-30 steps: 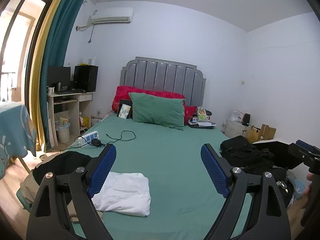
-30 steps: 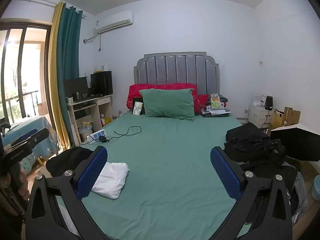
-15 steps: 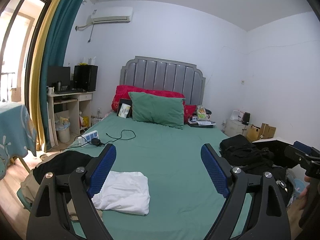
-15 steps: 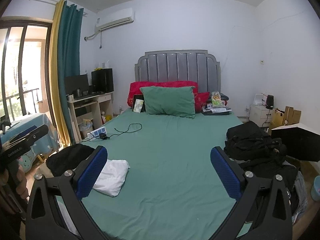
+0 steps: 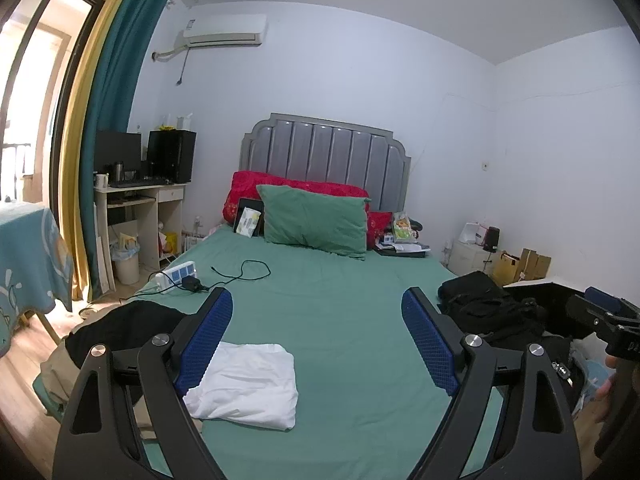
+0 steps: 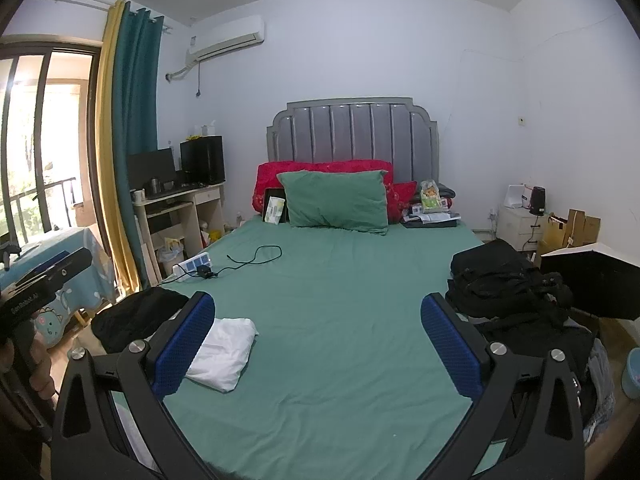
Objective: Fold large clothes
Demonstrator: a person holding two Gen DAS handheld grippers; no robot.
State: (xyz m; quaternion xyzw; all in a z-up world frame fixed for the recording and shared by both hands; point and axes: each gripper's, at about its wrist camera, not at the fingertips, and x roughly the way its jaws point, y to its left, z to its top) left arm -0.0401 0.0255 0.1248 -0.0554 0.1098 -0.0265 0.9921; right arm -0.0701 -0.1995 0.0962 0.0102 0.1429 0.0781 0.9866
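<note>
Change: almost nothing is altered since a second ago; both views are held level, so no fold is judged begun.
Left gripper (image 5: pixel 317 340): jaws spread wide, nothing held.
Right gripper (image 6: pixel 318 344): jaws spread wide, empty.
Clothes: one folded white garment (image 5: pixel 248 384) lower left on the bed (image 5: pixel 340 320); one black heap (image 6: pixel 508 284) at right; one dark garment (image 6: pixel 136 316) at left.
Pillows: one green, seemingly two red behind.

A home bedroom: a bed (image 6: pixel 340 300) with a green sheet, a grey padded headboard (image 6: pixel 354 130) and pillows (image 6: pixel 336 200) at the far wall, an air conditioner (image 6: pixel 226 38) above, curtains (image 6: pixel 128 128) at a balcony door on the left, and a computer bench (image 6: pixel 180 204) beside them.
</note>
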